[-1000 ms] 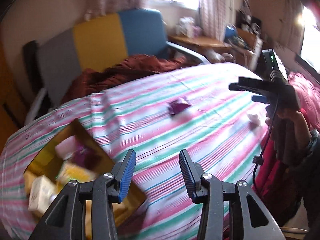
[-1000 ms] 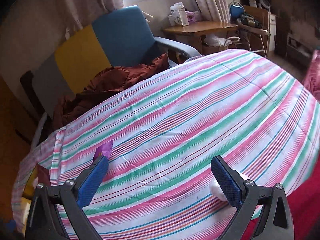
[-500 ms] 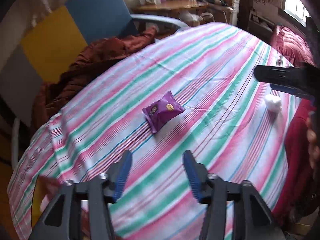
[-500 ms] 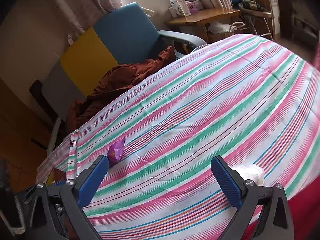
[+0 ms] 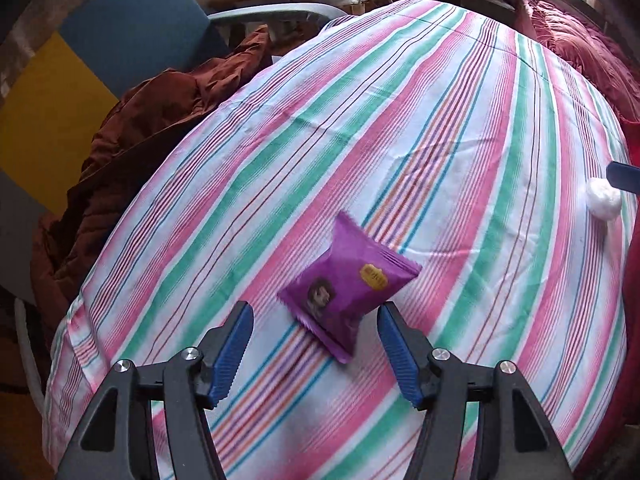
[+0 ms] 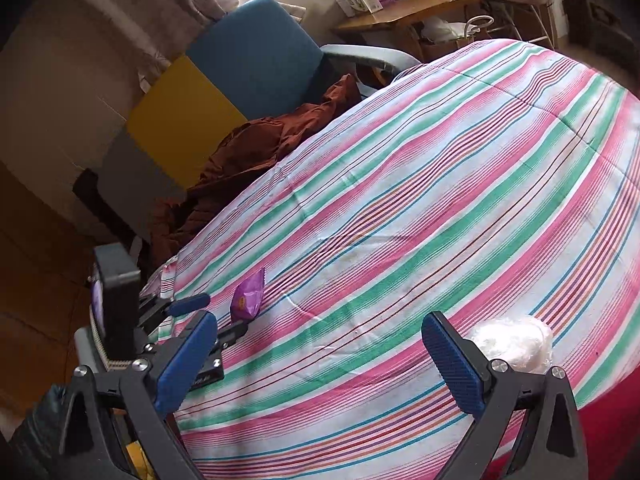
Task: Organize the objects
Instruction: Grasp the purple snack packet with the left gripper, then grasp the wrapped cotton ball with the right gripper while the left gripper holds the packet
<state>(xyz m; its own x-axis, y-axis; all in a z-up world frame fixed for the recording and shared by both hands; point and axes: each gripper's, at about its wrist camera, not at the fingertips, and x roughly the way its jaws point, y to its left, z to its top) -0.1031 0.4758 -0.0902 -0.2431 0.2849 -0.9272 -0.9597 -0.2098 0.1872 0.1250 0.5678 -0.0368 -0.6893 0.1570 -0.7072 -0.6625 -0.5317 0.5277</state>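
left tool (image 5: 316,344) is gaping, jaws just widening, closing in on the purple packet (image 5: 348,290); slick wrapper risks sliding off the striped bedspread (image 5: 440,120).

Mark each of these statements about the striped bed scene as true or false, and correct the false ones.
1. The purple snack packet lies flat on the striped sheet. True.
2. The left gripper is clamped on the packet. False: its jaws, which have just been opening, stand apart with the packet's near end between them, untouched.
3. A white fluffy ball sits near the bed's edge, beside the right gripper. True.
4. The right gripper holds the white ball. False: its jaws are open and empty.
5. The chair behind the bed is all red. False: it is blue, yellow and grey.
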